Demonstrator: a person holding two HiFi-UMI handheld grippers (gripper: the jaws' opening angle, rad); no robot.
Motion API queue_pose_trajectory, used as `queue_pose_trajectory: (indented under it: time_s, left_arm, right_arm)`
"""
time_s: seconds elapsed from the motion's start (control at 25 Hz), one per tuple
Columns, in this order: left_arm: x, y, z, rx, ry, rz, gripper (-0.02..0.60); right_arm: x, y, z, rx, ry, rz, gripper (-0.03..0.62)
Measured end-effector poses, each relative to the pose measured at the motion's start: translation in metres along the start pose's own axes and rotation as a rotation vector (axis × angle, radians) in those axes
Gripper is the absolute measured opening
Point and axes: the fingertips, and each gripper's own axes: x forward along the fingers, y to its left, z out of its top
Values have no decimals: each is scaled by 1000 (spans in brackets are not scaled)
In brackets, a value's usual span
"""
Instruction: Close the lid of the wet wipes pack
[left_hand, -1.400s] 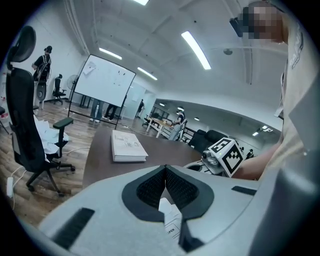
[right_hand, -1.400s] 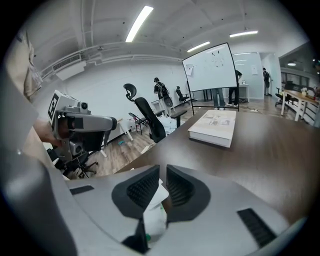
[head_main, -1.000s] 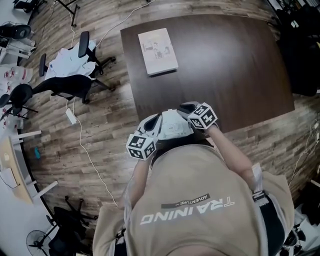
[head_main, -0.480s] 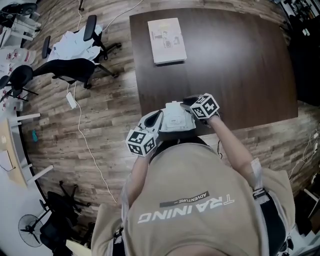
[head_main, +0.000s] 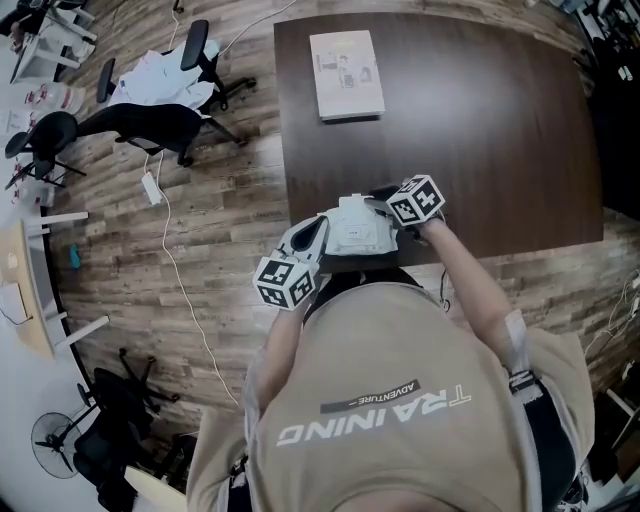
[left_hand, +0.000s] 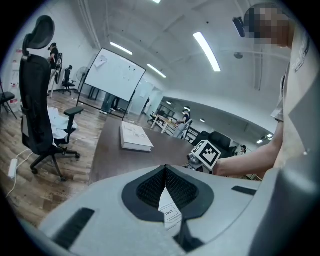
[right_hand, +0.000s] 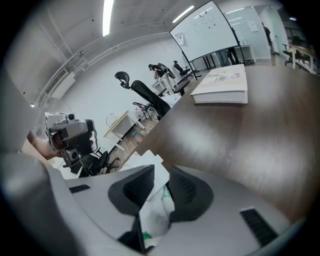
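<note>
In the head view the white wet wipes pack (head_main: 358, 226) hangs over the near edge of the dark table (head_main: 480, 120), held between both grippers. My left gripper (head_main: 320, 235) grips it from the left; in the left gripper view its jaws (left_hand: 167, 200) are shut on a thin white flap printed "OPEN" (left_hand: 170, 213). My right gripper (head_main: 388, 207) holds the pack's right end; in the right gripper view its jaws (right_hand: 160, 192) are shut on crumpled white and green pack material (right_hand: 152, 217). Whether the lid lies flat is hidden from me.
A closed white book (head_main: 347, 60) lies at the table's far left part. Black office chairs (head_main: 150, 120) with white cloth stand on the wooden floor to the left, beside a white cable (head_main: 170, 260). The person's torso fills the lower head view.
The pack and both grippers have edged slightly farther over the table and to the right. Both grips look unchanged.
</note>
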Motion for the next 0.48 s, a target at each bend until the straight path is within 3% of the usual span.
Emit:
queue_pose_trajectory:
  time_s: [0.48]
  left_arm:
    - [-16, -3, 3, 8, -45, 21, 9]
  right_arm:
    - [-18, 11, 14, -17, -106, -47, 72]
